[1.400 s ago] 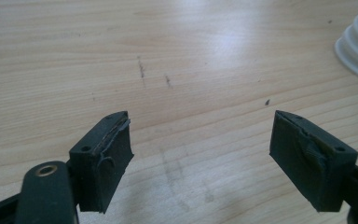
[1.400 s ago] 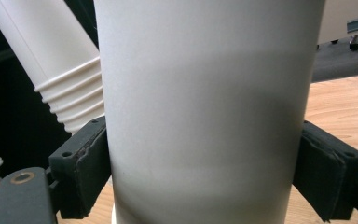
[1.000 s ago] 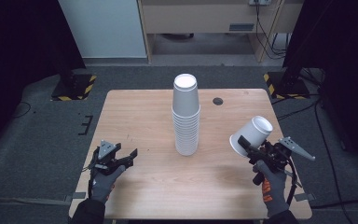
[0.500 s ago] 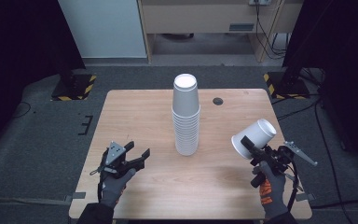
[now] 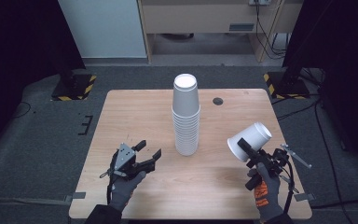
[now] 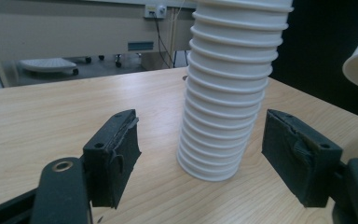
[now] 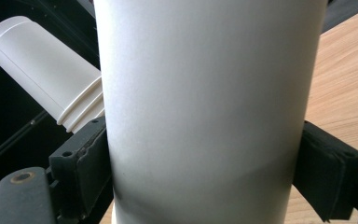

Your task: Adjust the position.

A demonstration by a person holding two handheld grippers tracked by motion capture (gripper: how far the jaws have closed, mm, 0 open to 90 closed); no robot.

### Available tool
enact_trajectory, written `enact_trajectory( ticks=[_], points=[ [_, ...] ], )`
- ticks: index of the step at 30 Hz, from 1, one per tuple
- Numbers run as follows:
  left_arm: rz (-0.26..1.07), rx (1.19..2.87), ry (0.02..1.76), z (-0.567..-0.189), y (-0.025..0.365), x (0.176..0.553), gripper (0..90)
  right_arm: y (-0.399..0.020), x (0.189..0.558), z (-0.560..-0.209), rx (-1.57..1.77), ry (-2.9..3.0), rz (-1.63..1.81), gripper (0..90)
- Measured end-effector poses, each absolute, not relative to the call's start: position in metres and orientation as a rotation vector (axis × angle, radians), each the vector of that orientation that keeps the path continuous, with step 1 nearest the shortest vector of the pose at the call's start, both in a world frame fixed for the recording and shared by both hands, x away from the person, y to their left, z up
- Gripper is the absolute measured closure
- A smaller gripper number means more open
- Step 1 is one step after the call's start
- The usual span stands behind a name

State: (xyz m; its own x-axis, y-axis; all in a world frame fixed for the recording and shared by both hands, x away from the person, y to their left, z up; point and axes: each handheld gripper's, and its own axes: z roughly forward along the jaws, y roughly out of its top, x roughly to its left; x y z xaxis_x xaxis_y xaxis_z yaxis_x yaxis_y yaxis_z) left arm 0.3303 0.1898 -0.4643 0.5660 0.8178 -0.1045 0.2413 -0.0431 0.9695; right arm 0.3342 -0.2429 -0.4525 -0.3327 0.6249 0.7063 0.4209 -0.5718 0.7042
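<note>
A: Where is the single white paper cup (image 5: 250, 142)?

B: Lifted off the light wooden tabletop (image 5: 121, 112), over its right side. It lies tilted on its side between the jaws of the right claw (image 5: 245, 147), its closed bottom turned toward the stack. In the right gripper view the cup's wall (image 7: 205, 107) sits against both black pads, so that claw is clenched on it.

A: And the stack?

B: The tall stack of nested white paper cups (image 5: 186, 115) stands upside down near the middle of the tabletop, bases up, rims ringed one above another down to the wood. It stands well apart from the held cup. In the right gripper view the stack (image 7: 42, 70) shows slanted behind the held cup.

A: What about the other side?

B: The left claw (image 5: 148, 154) hovers low over the front left of the tabletop, jaws spread wide and holding nothing. Its own view looks between the two pads straight at the lower stack (image 6: 228, 93), which stands ahead of them, not touched.

A: Anything else on the tabletop?

B: A small dark round hole (image 5: 218, 101) near the back edge, right of the stack. Gloved hands hold both claws from the near edge.
</note>
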Motion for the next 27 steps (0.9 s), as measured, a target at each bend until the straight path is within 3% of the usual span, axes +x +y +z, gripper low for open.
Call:
enact_trajectory(
  ticks=[27],
  points=[
    [0.544,1.606,0.758,-0.455,0.130,0.331,31.4,-0.240,0.333,-0.455,1.770,1.338,2.075,14.8]
  ],
)
